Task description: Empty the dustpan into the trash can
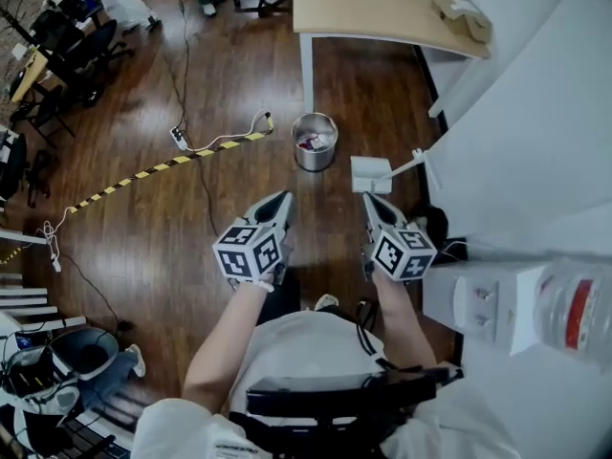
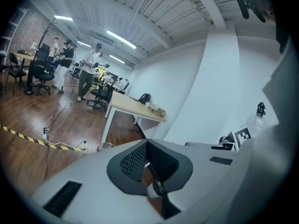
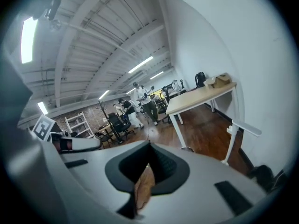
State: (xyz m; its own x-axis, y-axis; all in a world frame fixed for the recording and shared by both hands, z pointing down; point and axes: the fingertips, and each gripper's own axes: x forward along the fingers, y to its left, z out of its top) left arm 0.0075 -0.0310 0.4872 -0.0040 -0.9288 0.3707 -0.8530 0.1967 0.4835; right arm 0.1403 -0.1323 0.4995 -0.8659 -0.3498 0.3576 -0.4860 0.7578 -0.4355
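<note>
In the head view a small metal trash can [image 1: 315,142] with some litter inside stands on the wooden floor. The white dustpan [image 1: 371,174] sits just right of it, its long handle [image 1: 413,163] slanting toward the wall. My left gripper [image 1: 283,201] hovers shut, nearer to me than the can and empty. My right gripper [image 1: 369,200] hovers shut just short of the dustpan, clear of it, with nothing held. The can's rim [image 2: 105,146] peeks over the jaws in the left gripper view. In the right gripper view the rim [image 3: 187,149] and the dustpan handle [image 3: 244,128] show ahead.
A wooden desk [image 1: 382,8] stands beyond the can. A water dispenser [image 1: 483,299] with its bottle [image 1: 574,312] is close on my right against the white wall. A yellow-black taped cable [image 1: 172,163] and a power strip [image 1: 178,137] lie on the floor to the left. Office chairs and people are far off.
</note>
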